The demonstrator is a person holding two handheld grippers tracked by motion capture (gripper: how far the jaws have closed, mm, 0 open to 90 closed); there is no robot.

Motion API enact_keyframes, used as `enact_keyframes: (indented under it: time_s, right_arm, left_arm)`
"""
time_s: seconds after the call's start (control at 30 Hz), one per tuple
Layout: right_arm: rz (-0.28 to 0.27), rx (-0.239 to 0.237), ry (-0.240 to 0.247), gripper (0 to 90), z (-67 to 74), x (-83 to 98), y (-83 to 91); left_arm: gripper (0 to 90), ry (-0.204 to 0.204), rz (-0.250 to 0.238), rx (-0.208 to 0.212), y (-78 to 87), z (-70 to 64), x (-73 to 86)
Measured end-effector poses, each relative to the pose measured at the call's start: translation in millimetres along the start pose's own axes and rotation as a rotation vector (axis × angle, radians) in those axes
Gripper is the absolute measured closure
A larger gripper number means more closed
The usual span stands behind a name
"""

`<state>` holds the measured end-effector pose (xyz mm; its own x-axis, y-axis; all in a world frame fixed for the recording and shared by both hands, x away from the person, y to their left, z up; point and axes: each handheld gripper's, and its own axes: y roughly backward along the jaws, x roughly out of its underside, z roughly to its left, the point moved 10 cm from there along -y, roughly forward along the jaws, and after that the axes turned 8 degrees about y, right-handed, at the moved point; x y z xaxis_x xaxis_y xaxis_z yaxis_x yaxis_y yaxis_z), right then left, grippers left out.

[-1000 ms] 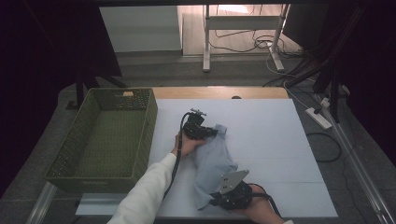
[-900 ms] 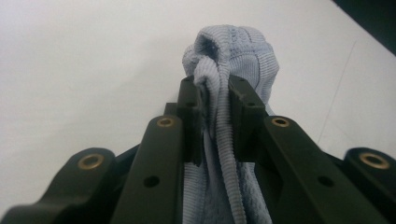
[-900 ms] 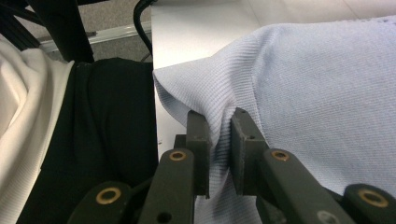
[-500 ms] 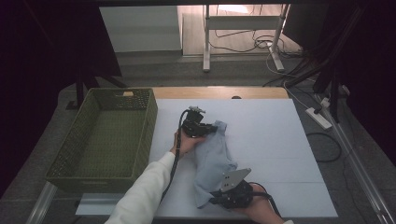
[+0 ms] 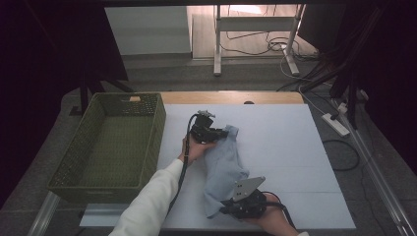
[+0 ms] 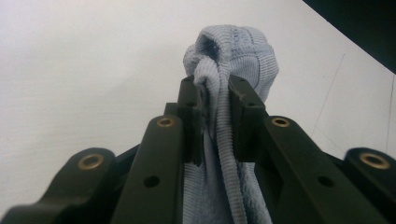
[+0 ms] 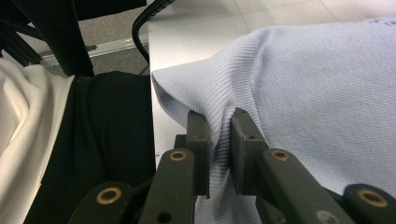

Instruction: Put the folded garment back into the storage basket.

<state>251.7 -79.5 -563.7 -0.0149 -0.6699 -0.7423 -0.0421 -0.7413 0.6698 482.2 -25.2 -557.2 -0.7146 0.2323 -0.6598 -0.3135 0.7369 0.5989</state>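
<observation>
Two grippers, left gripper (image 5: 216, 133) and right gripper (image 5: 235, 206), each pinch an end of the pale blue knit garment (image 5: 223, 164) at frame centre on the white tabletop (image 5: 295, 147); barely shifted since a second ago, folding seems paused.

White sleeve (image 5: 147, 206), black hand-held gripper (image 6: 215, 88), brass-ringed screw holes, black cable (image 5: 183, 167)

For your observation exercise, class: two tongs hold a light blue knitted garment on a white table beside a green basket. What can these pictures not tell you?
- What kind of garment it is: bunched in the high view, cut off by the edges in both gripper views.
- The left tongs hide the pinched fold behind their jaws.
- The right tongs: in the high view their grey plate covers the jaws.
- The basket floor near its front wall, hidden by that wall.
</observation>
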Motion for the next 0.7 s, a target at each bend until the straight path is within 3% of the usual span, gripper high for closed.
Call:
enact_keyframes:
  time_s: [0.7]
  right_arm:
    - [-0.057,0.034,-0.02,80.1,-7.0,-8.5,6.0]
  left_arm:
    - [77.2,-0.019,-0.013,0.02,11.6,-9.4,-10.6]
